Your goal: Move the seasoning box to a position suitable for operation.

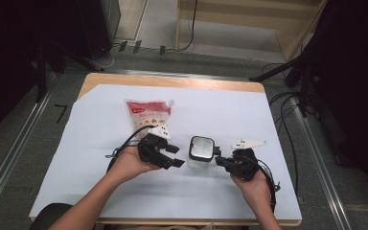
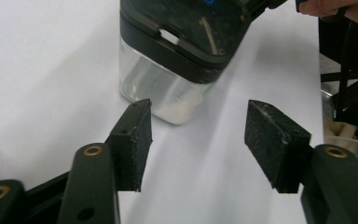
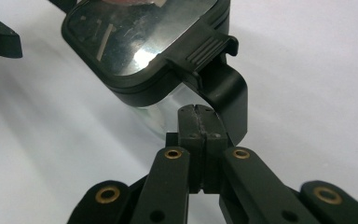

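Right gripper view, right hand-held gripper [image 3: 199, 116] pressed together, seemingly touching glossy clear square canister [image 3: 144, 42], left hand-held gripper [image 2: 198, 128] spread.

A wooden tabletop [image 1: 172, 81] stands on a grey floor [image 1: 24, 158], most of it covered by a white sheet [image 1: 220, 115]. Metal rails [image 1: 9, 153] run along the floor on both sides, and black cables [image 1: 287, 124] trail at the right. Beyond it stand a pale wooden frame [image 1: 249, 19] and dark stands [image 1: 43, 52], the far corners in shadow.
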The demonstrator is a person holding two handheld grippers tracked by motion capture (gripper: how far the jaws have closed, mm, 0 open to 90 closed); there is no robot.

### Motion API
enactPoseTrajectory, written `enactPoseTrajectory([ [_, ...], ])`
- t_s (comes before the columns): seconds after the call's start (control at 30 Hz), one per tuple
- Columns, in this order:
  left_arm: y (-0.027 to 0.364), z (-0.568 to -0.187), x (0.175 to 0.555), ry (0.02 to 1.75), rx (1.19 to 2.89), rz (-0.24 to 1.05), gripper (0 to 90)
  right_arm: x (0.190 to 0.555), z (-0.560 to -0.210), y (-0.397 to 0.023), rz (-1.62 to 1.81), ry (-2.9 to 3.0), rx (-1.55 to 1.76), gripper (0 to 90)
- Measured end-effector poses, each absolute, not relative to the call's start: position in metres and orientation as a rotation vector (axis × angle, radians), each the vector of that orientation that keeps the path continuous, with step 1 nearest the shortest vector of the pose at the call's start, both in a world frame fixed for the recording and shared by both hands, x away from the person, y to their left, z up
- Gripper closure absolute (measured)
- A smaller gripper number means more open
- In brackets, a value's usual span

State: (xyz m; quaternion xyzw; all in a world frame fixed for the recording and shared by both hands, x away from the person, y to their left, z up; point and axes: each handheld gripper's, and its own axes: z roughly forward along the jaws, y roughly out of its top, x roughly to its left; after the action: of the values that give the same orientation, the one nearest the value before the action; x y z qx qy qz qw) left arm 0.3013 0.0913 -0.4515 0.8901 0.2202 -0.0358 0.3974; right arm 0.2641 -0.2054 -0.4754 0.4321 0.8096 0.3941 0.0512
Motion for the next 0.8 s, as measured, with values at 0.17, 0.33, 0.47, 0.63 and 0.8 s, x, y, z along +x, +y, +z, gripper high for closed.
enactPoseTrajectory([
  [0.17,0.085,-0.452,0.307,0.514,2.253,-0.039,36.2,0.269,-0.475,-0.207,1.181,2.471,1.3,90.0],
  [0.33,0.075,-0.449,0.313,0.488,2.252,-0.048,26.8,0.277,-0.476,-0.211,1.158,2.482,1.299,90.0],
  [0.47,0.069,-0.452,0.321,0.488,2.246,-0.092,21.9,0.28,-0.475,-0.211,1.142,2.491,1.265,90.0],
  [0.63,0.063,-0.454,0.328,0.492,2.251,-0.118,20.6,0.288,-0.475,-0.214,1.152,2.495,1.276,90.0],
  [0.8,0.058,-0.458,0.335,0.481,2.221,-0.169,13.2,0.29,-0.466,-0.223,1.177,2.484,1.289,90.0],
])
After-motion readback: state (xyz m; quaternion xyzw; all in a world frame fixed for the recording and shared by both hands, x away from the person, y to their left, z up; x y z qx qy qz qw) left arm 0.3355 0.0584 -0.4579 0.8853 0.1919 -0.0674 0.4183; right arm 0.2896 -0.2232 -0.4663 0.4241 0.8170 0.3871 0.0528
